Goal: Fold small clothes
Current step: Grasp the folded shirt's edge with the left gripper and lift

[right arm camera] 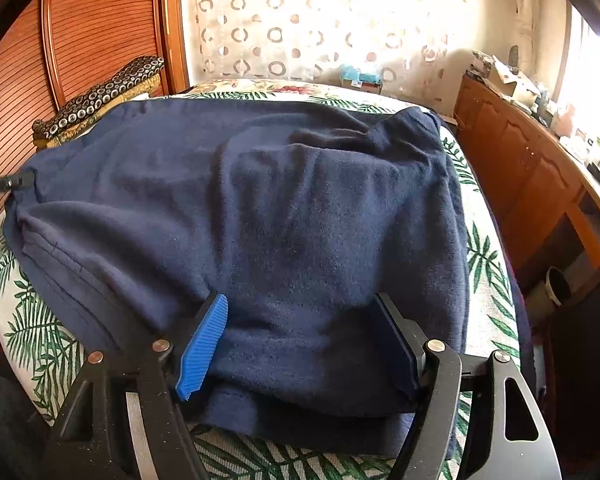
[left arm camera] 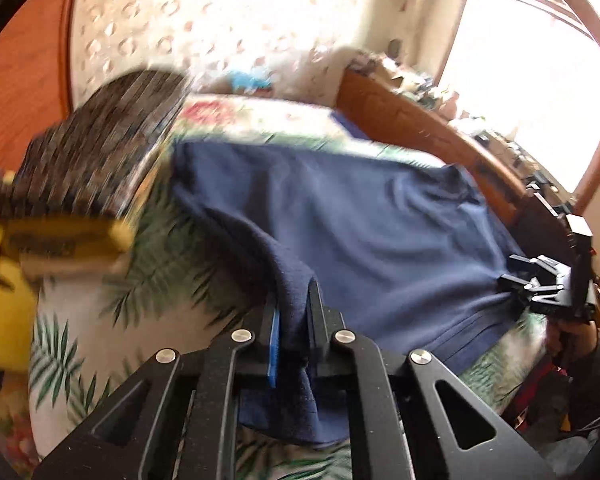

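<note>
A soft, fleecy navy garment point(right arm camera: 260, 208) lies rumpled across the leaf-print bedspread point(right arm camera: 40, 340). The left gripper point(left arm camera: 294, 320) pinches a fold at its near edge. The right gripper point(right arm camera: 300, 344) stands open, ribbed blue pads point(right arm camera: 204, 348) straddling cloth. Only the left view shows a yellow cushion point(left arm camera: 4, 300).

No text, label, brand or number can be read anywhere (the left wrist view is blurred).
</note>
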Tool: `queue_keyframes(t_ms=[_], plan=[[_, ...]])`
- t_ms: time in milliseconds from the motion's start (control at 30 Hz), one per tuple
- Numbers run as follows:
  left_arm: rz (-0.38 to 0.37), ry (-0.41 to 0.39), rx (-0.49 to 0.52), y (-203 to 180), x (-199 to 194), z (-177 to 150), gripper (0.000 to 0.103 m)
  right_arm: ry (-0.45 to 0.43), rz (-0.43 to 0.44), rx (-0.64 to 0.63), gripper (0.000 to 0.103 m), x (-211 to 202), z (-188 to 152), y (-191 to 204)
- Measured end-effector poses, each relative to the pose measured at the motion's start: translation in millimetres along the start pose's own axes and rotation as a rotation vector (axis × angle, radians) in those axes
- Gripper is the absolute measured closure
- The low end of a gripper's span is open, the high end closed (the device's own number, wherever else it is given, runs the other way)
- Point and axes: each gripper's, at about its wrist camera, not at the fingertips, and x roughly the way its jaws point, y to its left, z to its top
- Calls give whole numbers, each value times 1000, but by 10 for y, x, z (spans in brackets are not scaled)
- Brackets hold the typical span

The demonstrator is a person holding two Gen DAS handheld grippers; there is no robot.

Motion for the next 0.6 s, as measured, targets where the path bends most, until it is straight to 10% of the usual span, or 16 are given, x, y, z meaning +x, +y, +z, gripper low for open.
queue_keyframes(t_ms=[600], plan=[[-325,-45,265,-1763,327,787,92,-126,-80,110,28,-603,-125,-523]])
